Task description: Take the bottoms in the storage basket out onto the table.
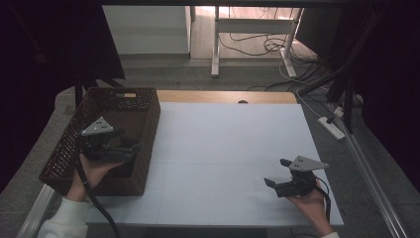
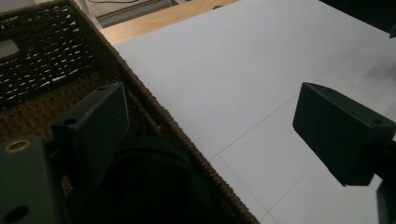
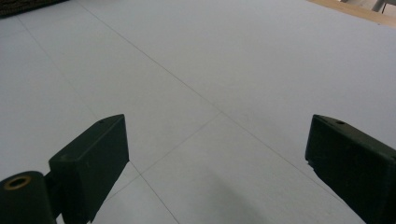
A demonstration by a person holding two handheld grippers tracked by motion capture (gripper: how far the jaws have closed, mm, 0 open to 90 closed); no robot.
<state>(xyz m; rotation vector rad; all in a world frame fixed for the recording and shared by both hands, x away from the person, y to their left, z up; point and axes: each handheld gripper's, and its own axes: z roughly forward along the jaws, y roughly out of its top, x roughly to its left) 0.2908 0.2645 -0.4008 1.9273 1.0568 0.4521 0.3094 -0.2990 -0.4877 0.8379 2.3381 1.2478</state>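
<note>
Jaws of both grippers are standing wide apart and grasping nothing. Left gripper (image 1: 130, 147) is hovering over the near right part of the basket (image 1: 69, 144), a dark wicker box sitting at the table's left edge with its long axis running near to far; in the left gripper view one jaw is lying over the basket floor and the other over the white tabletop (image 2: 243, 70), so the right basket wall (image 2: 154, 105) is passing between them. A dark rounded shape is lying low in the basket below the jaws, too dim to identify. Right gripper (image 1: 277, 173) is resting near the table's near right corner, well apart from the basket, its jaws pointing left; the left hand (image 1: 94, 171) is therefore much the nearer for any work at the basket.
</note>
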